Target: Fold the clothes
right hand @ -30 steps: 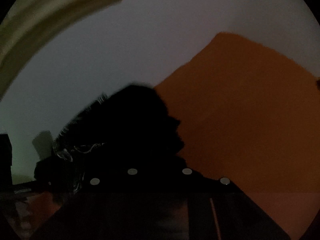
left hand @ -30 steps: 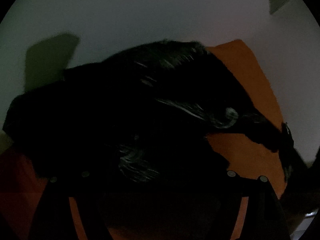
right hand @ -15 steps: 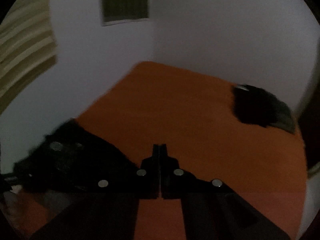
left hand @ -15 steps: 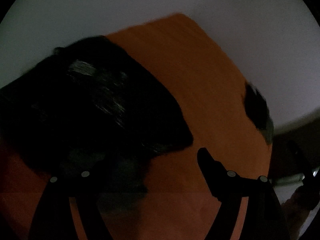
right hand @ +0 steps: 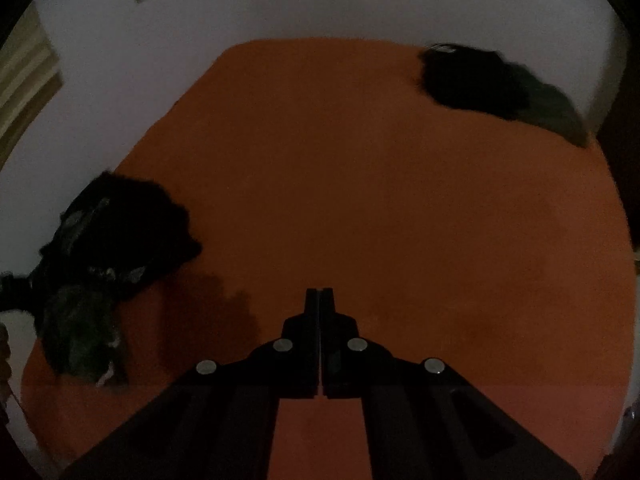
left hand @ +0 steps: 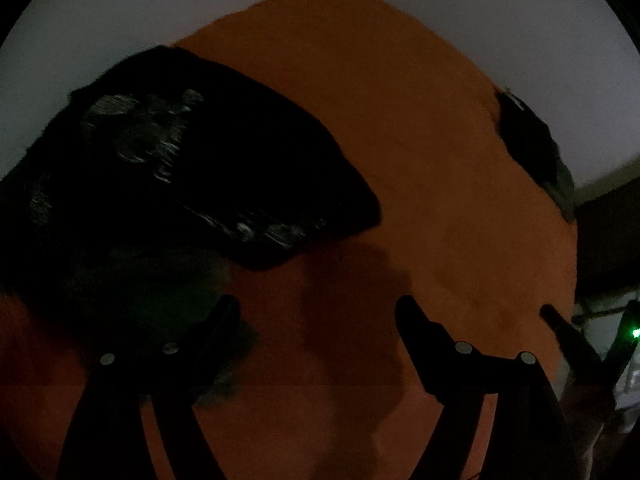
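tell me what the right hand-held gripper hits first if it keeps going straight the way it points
Probably only the bare orange sheet. The right hand-held gripper, shut and empty, points between the dark clothes pile and the far garment; depth is unclear.

Left gripper (left hand: 316, 312) shows two black fingers tapering to blunt tips, each on a black angled arm carrying a pair of small round silver screws. Right gripper (right hand: 319, 300) is the same matte black build, with flat rectangular fingertips, four silver screw heads across its arms, and long recessed slots along them.
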Tool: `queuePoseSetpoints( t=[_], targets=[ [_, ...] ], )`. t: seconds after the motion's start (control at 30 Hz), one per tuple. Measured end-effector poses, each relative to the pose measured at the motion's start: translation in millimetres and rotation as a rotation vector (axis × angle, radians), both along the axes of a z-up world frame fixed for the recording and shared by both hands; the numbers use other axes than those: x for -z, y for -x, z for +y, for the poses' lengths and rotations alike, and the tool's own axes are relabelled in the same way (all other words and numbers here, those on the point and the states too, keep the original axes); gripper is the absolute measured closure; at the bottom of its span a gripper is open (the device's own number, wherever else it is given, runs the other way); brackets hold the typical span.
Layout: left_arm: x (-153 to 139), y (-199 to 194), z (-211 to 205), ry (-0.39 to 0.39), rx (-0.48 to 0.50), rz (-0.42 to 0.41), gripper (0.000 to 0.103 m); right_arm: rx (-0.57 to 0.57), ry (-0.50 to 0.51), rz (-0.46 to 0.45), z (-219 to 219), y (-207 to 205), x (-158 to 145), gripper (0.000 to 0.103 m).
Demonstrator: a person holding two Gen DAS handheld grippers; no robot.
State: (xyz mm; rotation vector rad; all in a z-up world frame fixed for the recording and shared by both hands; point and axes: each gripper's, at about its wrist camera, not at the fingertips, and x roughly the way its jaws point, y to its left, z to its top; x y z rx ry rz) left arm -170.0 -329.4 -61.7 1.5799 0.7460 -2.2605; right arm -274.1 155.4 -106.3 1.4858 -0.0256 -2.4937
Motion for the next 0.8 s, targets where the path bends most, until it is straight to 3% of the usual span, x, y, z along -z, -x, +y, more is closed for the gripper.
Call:
queuePoseSetpoints(
  t=[0.27,0.37,0.43,0.47,0.6,0.8],
  targets=[
    [8,-14,-56,0.083,-0.028,0.029,0.022,-0.158,0.033,-0.003,-105,30,31,0.101],
    [13,-20,-78,0.165,-0.008,0.026,0.023,-0.191,0.038,0.000,-141,42,44,0.085],
    [18,-21,-93,0.253,0.013,-0.018,0.023,-0.194,0.067,0.006,-165,50,55,0.058],
    [22,-20,-101,0.272,0.025,-0.040,0.023,-0.194,0.084,0.008,-173,54,59,0.053],
    [46,-20,-134,0.180,0.035,-0.104,0.024,-0.175,0.066,-0.024,-199,70,81,0.039],
    [65,-26,-171,0.137,0.016,-0.073,0.024,-0.142,0.016,-0.080,-241,96,118,0.037]
  ],
)
